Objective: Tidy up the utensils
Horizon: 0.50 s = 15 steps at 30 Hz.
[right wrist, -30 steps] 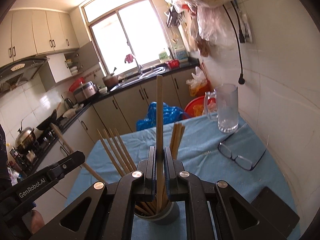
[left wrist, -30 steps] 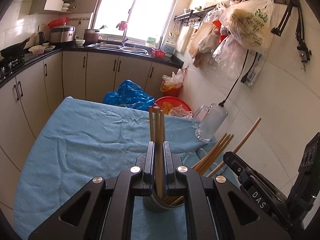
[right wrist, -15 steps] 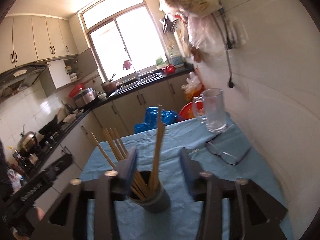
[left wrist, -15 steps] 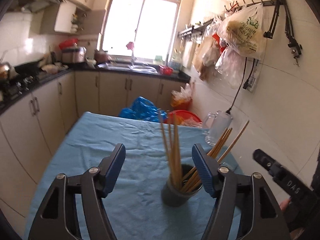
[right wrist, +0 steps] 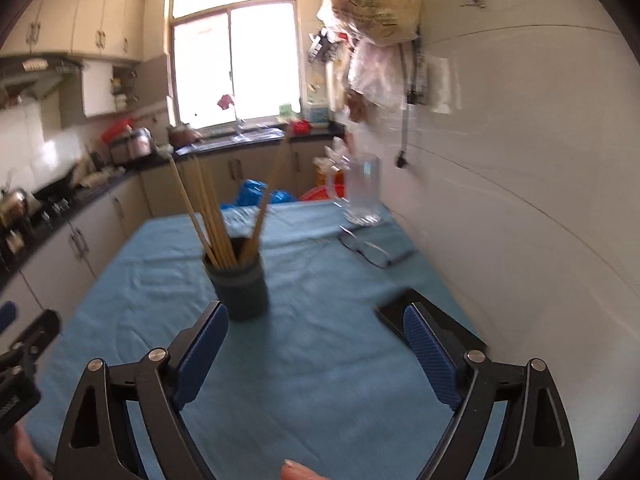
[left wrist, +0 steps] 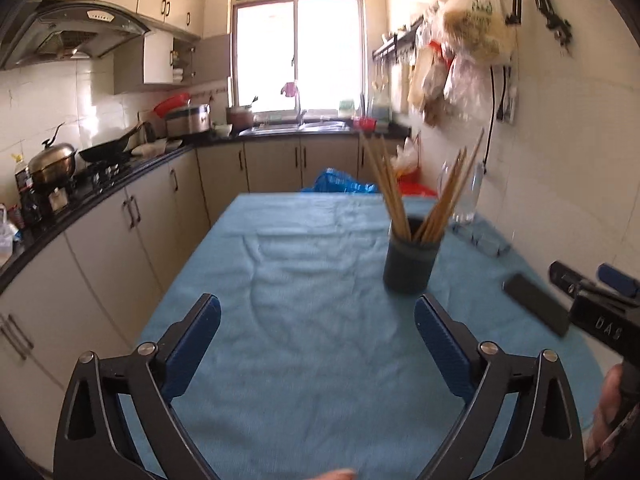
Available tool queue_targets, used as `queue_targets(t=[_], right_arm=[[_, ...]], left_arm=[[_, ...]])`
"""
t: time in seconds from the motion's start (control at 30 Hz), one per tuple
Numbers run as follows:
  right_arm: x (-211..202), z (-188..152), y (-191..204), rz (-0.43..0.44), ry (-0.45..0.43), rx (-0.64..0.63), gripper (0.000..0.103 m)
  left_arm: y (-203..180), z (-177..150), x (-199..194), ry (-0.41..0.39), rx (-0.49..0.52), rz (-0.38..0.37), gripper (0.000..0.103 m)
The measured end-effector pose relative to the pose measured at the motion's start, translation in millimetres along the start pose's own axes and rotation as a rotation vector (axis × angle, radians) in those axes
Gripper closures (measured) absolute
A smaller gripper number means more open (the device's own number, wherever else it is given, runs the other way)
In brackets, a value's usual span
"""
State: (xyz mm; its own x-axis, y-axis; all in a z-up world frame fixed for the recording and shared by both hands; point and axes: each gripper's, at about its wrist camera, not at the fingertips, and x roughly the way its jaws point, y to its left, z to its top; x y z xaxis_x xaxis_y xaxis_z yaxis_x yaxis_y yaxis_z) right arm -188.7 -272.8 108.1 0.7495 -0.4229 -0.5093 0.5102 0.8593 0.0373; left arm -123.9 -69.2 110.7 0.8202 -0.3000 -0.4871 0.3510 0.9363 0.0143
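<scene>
A dark round holder [left wrist: 412, 264] stands on the blue cloth-covered table [left wrist: 304, 280]; it also shows in the right wrist view [right wrist: 239, 288]. Several wooden chopsticks [left wrist: 394, 196] stand in it, fanned left and right, also in the right wrist view [right wrist: 208, 216]. My left gripper [left wrist: 318, 328] is open and empty, pulled back, the holder ahead to its right. My right gripper [right wrist: 316, 336] is open and empty, with the holder just ahead of its left finger [right wrist: 202, 344]. The right gripper also shows at the right edge of the left wrist view [left wrist: 592, 300].
A glass mug [right wrist: 360, 192] and eyeglasses [right wrist: 372, 248] sit at the table's far right by the tiled wall. A black phone [left wrist: 536, 308] lies on the right side. Kitchen cabinets and a stove with pans [left wrist: 104, 152] run along the left. Bags hang on the right wall.
Both grippers were shut on chopsticks over the holder one second ago. They opened, left the chopsticks in the holder, and have drawn back and away from it.
</scene>
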Motion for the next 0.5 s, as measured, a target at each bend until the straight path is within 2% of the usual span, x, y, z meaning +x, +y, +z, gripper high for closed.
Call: queue_targets(t=[0.07,0.23,0.33,0.5], right_arm=[[-7,-10,-1,-0.034,0.010,0.006,0.010],[-9,-32,8,-0.094,0.005,-0.034,0.010],[5,-36,11,-0.078,0.060,-0.040,0.010],[11,-44,14,-0.076,0.098,-0.036,0.010]], left_arm=[[2,-16,-2,0.021,-0.004,0.049,0.000],[6,-38,8,0.064,0.007,0.140,0.000],[6,-38,14,0.074,0.024,0.161,0.000],[3,-43,19,0.097,0.035,0.214,0.000]])
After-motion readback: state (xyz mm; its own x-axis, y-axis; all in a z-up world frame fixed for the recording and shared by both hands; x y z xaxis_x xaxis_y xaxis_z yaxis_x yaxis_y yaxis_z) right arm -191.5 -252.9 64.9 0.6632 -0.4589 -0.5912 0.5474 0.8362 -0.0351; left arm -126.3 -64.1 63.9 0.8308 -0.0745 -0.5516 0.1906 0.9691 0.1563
